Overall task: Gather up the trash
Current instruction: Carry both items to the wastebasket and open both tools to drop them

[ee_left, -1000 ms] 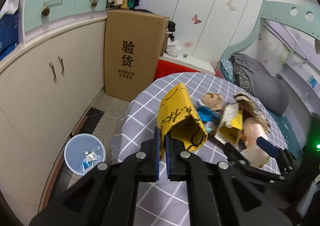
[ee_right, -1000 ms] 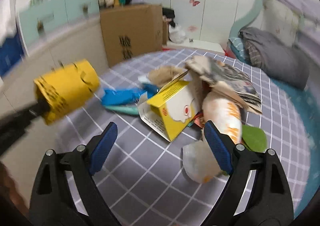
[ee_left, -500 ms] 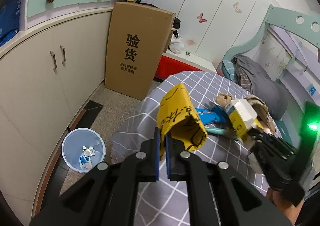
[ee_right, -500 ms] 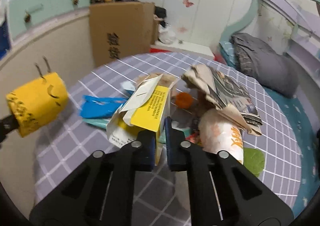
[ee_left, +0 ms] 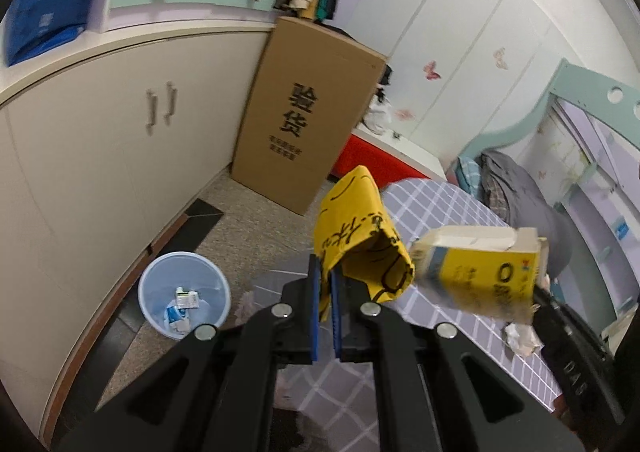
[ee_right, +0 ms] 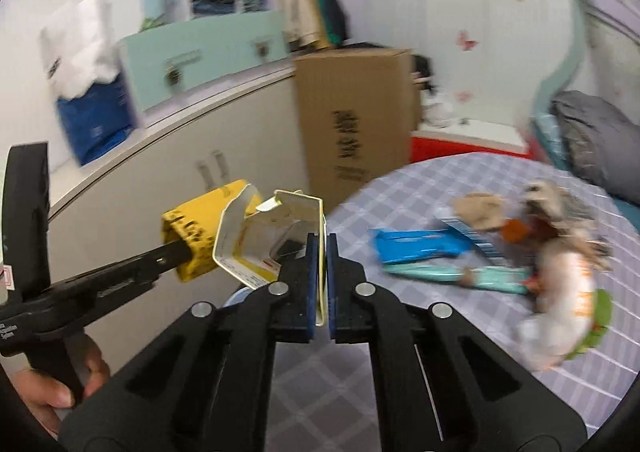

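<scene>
My left gripper (ee_left: 325,292) is shut on a folded yellow wrapper (ee_left: 360,236) with black writing, held in the air beyond the table's left edge. My right gripper (ee_right: 323,280) is shut on the wall of an opened yellow-and-white carton (ee_right: 264,236), lifted off the table; the same carton (ee_left: 480,272) hangs to the right in the left wrist view. The yellow wrapper (ee_right: 196,240) and the left gripper's arm show at the left of the right wrist view. A pale blue waste bin (ee_left: 184,294) with a few scraps inside stands on the floor, below and left.
More trash lies on the round checked table (ee_right: 420,192): a blue wrapper (ee_right: 416,248), a teal packet (ee_right: 452,276), crumpled paper and a white bag (ee_right: 560,292). A tall cardboard box (ee_left: 304,112) leans on the curved cream cabinets (ee_left: 100,156). A bed (ee_left: 520,188) lies beyond the table.
The right gripper went from open over the table to shut on the carton and lifted it toward the left. The left gripper carried the yellow wrapper leftward, off the table toward the bin.
</scene>
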